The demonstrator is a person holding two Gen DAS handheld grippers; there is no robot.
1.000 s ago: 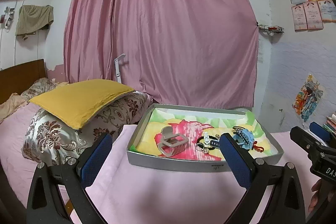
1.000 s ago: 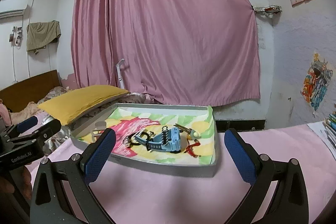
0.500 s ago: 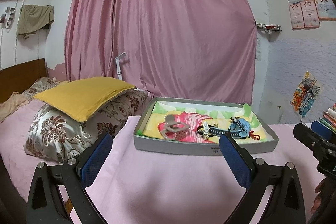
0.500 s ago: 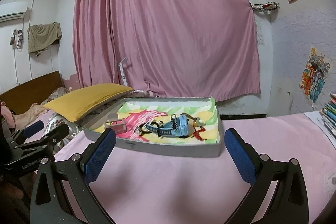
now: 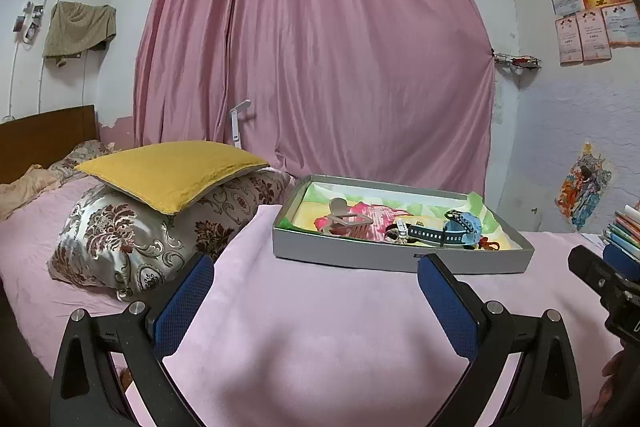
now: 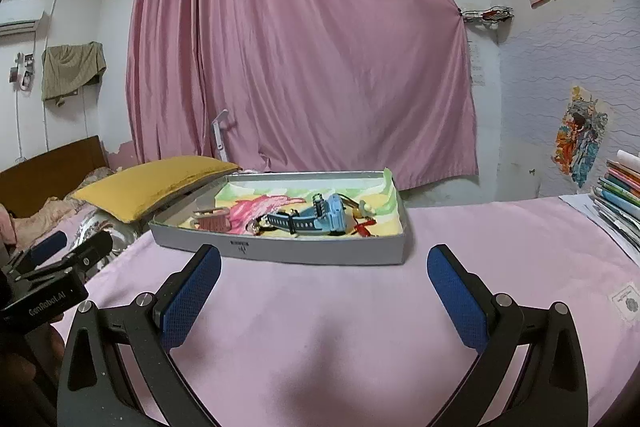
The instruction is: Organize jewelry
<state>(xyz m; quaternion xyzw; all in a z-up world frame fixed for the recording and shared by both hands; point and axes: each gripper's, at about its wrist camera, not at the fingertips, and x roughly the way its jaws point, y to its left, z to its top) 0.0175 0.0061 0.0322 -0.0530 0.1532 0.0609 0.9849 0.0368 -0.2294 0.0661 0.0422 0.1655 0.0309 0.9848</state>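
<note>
From left: pillows [image 5: 160, 211] on the bed; my left hand-held gripper [image 5: 316, 291], fingers apart and empty; the tray [image 5: 360, 259] on the pink desk [image 5: 320, 327], holding a clip [image 5: 348, 221], a blue watch [image 5: 460, 229] and small pieces; my right hand-held gripper [image 6: 324, 283], likewise apart and empty. To start well, I judge one gripper should steady the tray wall while the other descends on a single item, avoiding the tangle. Compared with a second ago, both grippers sit lower and farther from the tray.
</note>
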